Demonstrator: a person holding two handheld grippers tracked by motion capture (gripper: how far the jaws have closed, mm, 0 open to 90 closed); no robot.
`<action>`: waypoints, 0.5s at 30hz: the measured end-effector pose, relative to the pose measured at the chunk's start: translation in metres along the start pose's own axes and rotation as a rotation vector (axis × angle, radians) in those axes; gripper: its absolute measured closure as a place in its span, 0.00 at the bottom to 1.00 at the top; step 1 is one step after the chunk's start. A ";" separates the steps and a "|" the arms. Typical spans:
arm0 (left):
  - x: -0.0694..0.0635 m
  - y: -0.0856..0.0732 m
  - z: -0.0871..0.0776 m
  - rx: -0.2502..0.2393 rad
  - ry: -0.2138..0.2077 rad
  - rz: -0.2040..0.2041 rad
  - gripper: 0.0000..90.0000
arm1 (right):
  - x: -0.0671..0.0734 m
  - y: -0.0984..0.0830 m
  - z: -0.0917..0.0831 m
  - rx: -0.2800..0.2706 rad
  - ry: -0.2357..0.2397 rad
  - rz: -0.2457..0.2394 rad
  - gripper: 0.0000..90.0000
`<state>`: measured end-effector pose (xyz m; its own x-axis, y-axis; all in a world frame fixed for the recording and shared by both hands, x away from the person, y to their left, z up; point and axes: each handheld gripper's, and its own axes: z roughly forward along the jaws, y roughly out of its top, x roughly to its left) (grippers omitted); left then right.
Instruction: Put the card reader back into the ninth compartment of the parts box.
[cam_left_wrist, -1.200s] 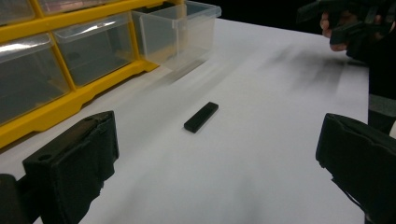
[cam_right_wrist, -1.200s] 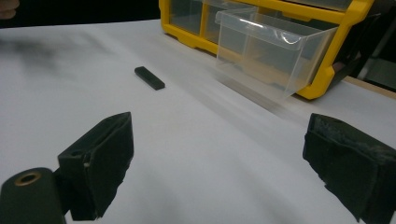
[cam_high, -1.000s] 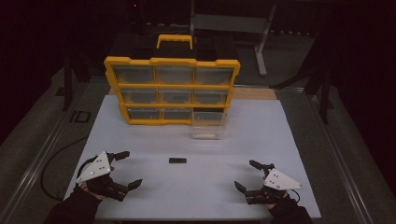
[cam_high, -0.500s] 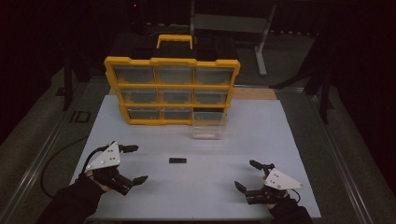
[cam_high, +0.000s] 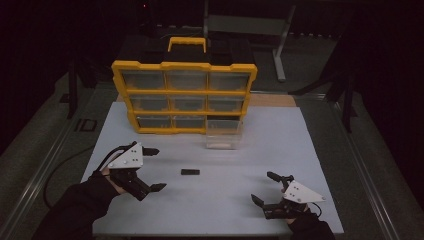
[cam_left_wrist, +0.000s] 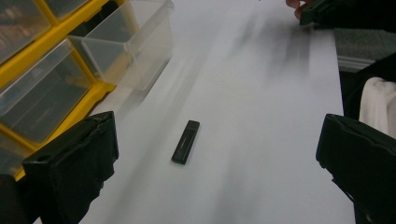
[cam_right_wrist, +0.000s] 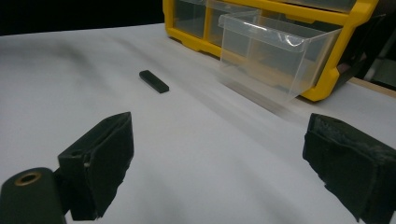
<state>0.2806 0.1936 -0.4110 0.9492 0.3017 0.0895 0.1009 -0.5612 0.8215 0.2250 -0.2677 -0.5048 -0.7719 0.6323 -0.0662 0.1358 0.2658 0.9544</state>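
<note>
We see a small black stick (cam_high: 190, 172) lying flat on the white surface (cam_high: 300, 145), roughly midway between the two grippers and touched by neither. In the left gripper view the stick (cam_left_wrist: 185, 142) lies ahead, between that gripper's two black jaws, which stand wide apart. The left gripper (cam_high: 146, 169) sits just left of the stick in the high view, jaws spread wide and empty. The right gripper (cam_high: 265, 187) is well apart from the stick, near the front right of the surface, also wide open and holding nothing. Behind the stick, a clear drawer (cam_high: 223, 134) stands pulled out of the yellow organizer (cam_high: 184, 96), resting on the surface just in front of its bottom row.
</note>
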 end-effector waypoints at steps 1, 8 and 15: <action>0.001 0.002 0.001 0.011 0.001 0.006 0.00 | 0.000 0.000 0.000 0.001 0.000 0.002 0.10; 0.006 0.014 0.012 0.084 -0.014 0.044 0.00 | 0.000 0.000 0.000 -0.001 0.002 0.003 0.10; 0.009 0.025 0.024 0.161 -0.010 0.081 0.00 | 0.001 0.000 0.000 -0.002 0.003 0.016 0.10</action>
<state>0.2987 0.1637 -0.4033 0.9589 0.2434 0.1461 0.0693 -0.6998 0.7109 0.2245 -0.2673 -0.5047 -0.7717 0.6340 -0.0498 0.1471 0.2541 0.9559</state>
